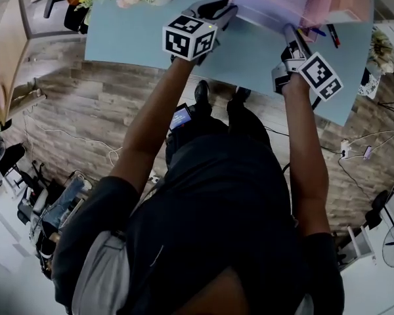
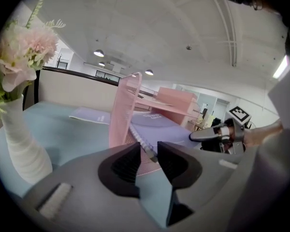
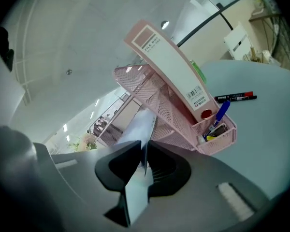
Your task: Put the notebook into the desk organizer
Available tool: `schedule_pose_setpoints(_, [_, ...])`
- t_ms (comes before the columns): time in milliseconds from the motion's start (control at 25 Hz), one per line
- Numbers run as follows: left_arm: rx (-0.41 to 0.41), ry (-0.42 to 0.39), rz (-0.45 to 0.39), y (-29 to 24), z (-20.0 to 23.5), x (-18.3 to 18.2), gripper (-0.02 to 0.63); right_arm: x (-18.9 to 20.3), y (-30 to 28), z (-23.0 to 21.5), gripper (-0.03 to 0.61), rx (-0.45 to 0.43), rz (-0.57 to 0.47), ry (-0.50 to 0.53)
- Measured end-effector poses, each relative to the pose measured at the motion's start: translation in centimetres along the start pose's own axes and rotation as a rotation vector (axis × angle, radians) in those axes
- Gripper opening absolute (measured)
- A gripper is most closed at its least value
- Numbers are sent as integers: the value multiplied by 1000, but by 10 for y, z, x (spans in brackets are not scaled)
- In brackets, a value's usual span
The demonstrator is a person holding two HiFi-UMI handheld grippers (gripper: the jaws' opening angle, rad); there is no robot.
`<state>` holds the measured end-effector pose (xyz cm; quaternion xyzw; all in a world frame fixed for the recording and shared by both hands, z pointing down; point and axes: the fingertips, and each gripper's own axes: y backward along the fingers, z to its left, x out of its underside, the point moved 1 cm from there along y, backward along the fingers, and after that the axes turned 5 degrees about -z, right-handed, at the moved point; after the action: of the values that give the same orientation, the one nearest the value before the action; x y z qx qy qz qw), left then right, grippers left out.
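Observation:
A lavender spiral notebook (image 2: 169, 127) lies partly inside the lower tray of the pink mesh desk organizer (image 2: 122, 111) at the far side of the blue table (image 1: 128, 38). My right gripper (image 3: 142, 161) is shut on the notebook's near edge (image 3: 137, 129), a thin sheet pinched between the pads. It also shows in the left gripper view as the right gripper (image 2: 208, 135) at the notebook's right side. My left gripper (image 2: 149, 161) stands open at the organizer's left front, and the end of the notebook's spiral shows in the gap between its pads. In the head view the left gripper (image 1: 220, 12) and the right gripper (image 1: 290, 35) reach towards the organizer (image 1: 276, 2).
A pink file box (image 3: 169, 66) stands in the organizer, with pens in its cup (image 3: 217, 124). Markers (image 3: 234, 97) lie on the table to the right. A white vase of flowers (image 2: 19, 144) stands at the left. A second lavender notebook (image 2: 89, 114) lies flat behind the organizer.

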<state>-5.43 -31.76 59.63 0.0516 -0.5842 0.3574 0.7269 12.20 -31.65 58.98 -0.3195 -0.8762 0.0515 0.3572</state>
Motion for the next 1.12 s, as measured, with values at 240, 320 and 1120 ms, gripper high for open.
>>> schedule_pose_setpoints(240, [-30, 16, -9, -9, 9, -4, 167, -7, -12, -4, 48, 23, 16, -20])
schedule_pose_setpoints(320, [-42, 31, -13, -13, 12, -5, 167, -9, -16, -6, 49, 31, 19, -34])
schedule_pose_setpoints(1120, [-44, 31, -41, 21, 13, -11, 213, -18, 17, -8, 230, 104, -47, 91])
